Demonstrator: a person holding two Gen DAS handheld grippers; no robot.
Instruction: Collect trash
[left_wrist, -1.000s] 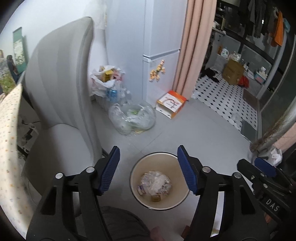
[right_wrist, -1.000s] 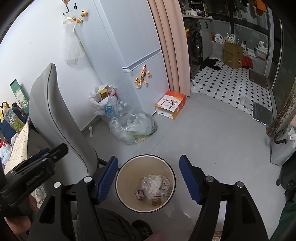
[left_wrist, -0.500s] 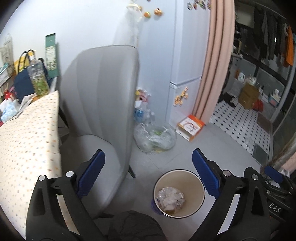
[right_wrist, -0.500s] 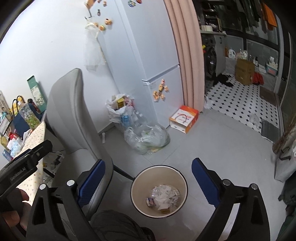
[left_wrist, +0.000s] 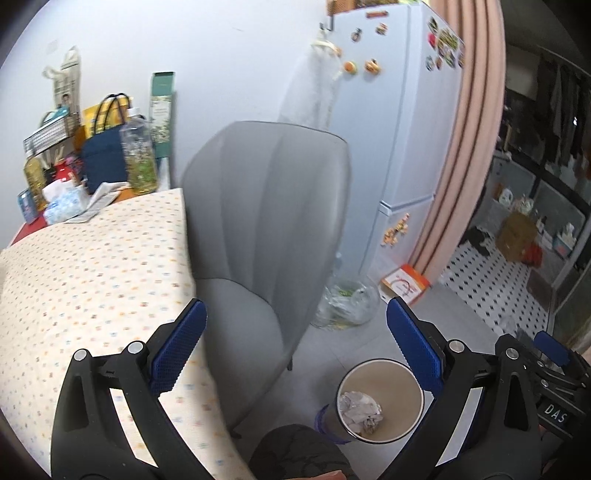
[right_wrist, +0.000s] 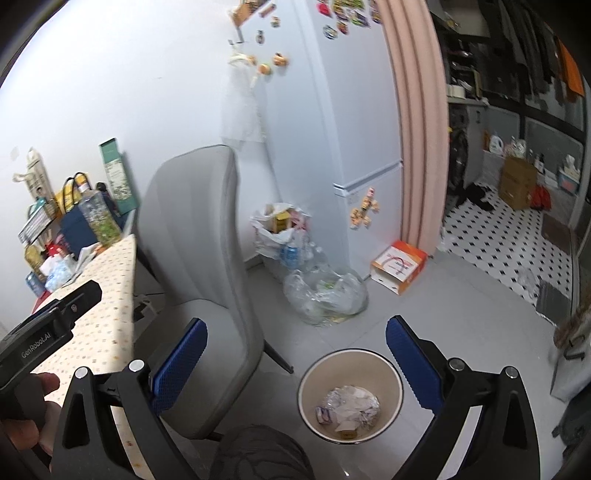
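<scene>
Where legible, "GenRobot.AI" on left gripper (right_wrist: 44, 338)

grey tiled floor (right_wrist: 443, 317) carrying a round bin (right_wrist: 350, 395) near, a clear bag (right_wrist: 325, 295) farther back, an orange box (right_wrist: 399, 266) right. left, spotted tablecloth (left_wrist: 92, 266), bottles and bags (left_wrist: 103, 158) at far end.

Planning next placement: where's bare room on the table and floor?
Free: the dotted tablecloth from the clutter at the wall to its near edge; grey floor between bin, orange box and tiled room. Crowded: table's back end, and by the fridge, where bags pile up.
</scene>
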